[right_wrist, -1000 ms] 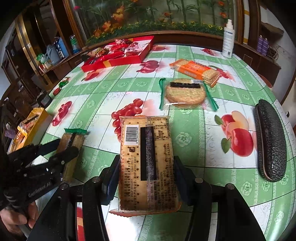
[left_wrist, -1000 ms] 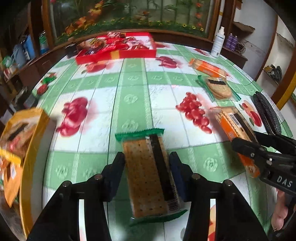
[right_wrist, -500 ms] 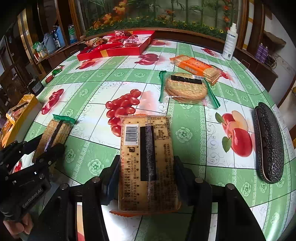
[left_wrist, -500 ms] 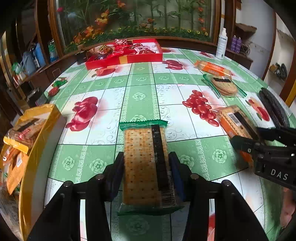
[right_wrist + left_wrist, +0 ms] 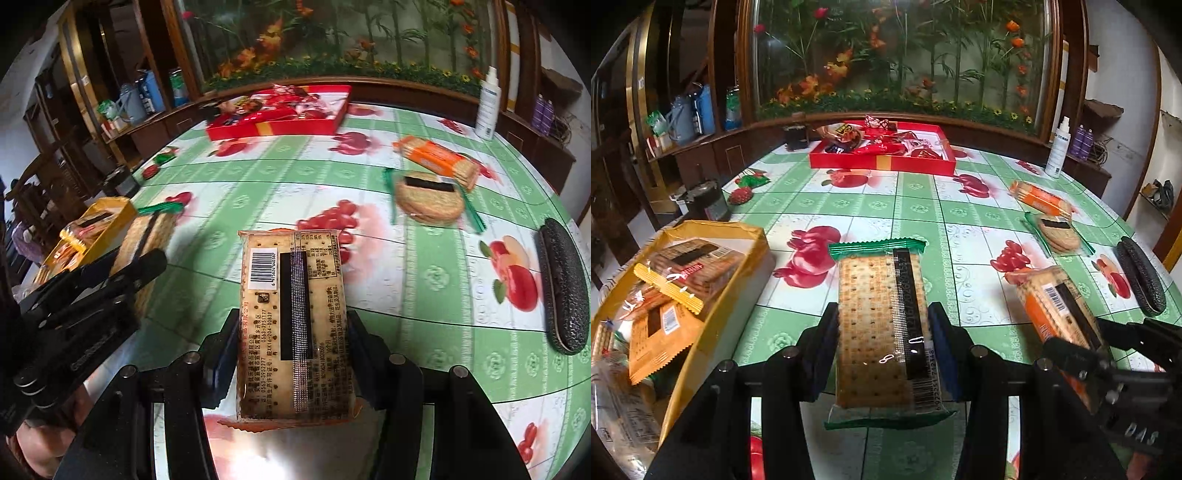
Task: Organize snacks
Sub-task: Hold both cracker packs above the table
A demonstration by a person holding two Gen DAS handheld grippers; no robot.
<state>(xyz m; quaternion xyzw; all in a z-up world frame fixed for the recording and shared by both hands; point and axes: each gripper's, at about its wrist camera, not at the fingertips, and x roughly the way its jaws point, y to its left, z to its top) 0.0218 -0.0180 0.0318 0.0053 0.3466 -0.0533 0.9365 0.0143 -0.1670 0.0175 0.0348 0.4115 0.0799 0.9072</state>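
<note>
My left gripper (image 5: 882,332) is shut on a green-edged cracker pack (image 5: 879,325) and holds it above the table; the pack also shows in the right wrist view (image 5: 147,229). My right gripper (image 5: 291,339) is shut on an orange-edged cracker pack (image 5: 291,325), which shows at the right in the left wrist view (image 5: 1056,310). A yellow box (image 5: 713,295) with several snack packs stands at the left table edge, left of my left gripper. An orange cracker pack (image 5: 436,158) and a round-biscuit pack (image 5: 428,195) lie at the far right.
A red tray (image 5: 882,162) of sweets stands at the table's far side. A black glasses case (image 5: 561,291) lies at the right edge. A white spray bottle (image 5: 487,103) stands at the far right. Shelves with bottles are behind the table on the left.
Both grippers have lifted and pulled back with their packs still held. The yellow box has come further into the left wrist view, nearer my left gripper.
</note>
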